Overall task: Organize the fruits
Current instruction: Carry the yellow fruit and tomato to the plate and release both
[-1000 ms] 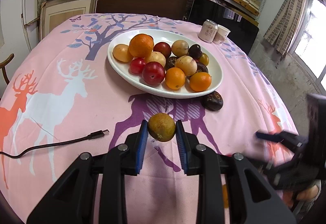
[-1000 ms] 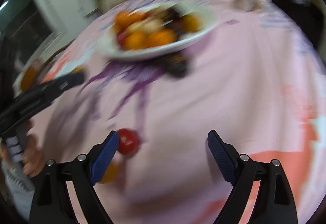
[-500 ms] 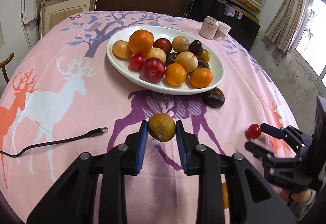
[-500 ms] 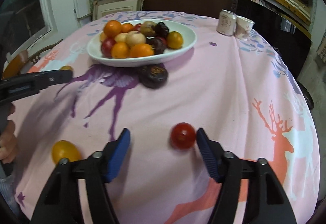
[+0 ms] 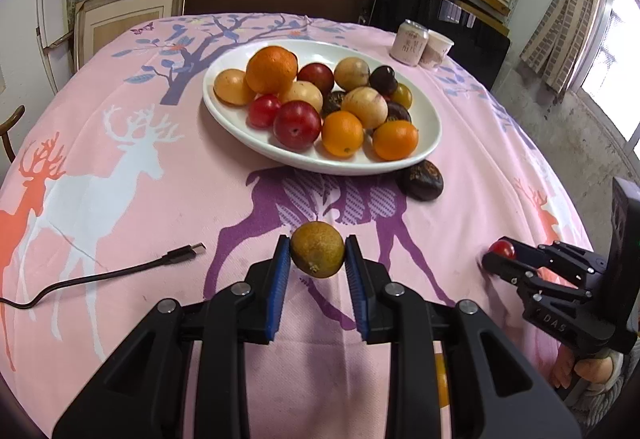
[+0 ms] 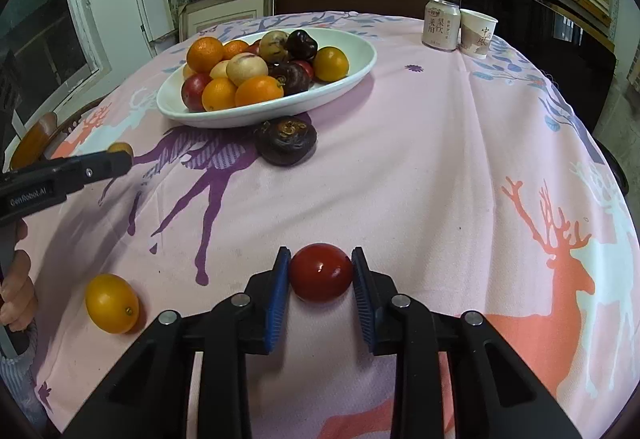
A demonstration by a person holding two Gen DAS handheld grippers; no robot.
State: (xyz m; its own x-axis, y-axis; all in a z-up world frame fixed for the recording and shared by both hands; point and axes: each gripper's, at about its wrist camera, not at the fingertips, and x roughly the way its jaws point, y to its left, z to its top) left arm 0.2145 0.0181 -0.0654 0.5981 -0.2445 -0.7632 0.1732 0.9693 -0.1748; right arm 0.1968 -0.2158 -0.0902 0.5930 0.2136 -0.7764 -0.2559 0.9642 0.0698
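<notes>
Fruits: most piled in white plate [image 5: 434, 127] on pink tablecloth [image 5: 160, 199] | my left gripper [image 5: 316, 259] clamps a greenish-brown fruit [image 5: 317, 254] | my right gripper [image 6: 321, 273], jaws just closing, now pinches red fruit [image 6: 321, 272] | only right view shows 1 yellow fruit [image 6: 112, 303] loose | only left view shows black cable [image 5: 120, 273] | dark fruit [image 6: 286, 141] beside plate in both.

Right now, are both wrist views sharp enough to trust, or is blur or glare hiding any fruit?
Left wrist: sharp; the window is blown out, but the plate reads clearly. Right wrist: sharp too, a small highlight on the tomato; edges bend from the fisheye. No fruit lost to blur.
</notes>
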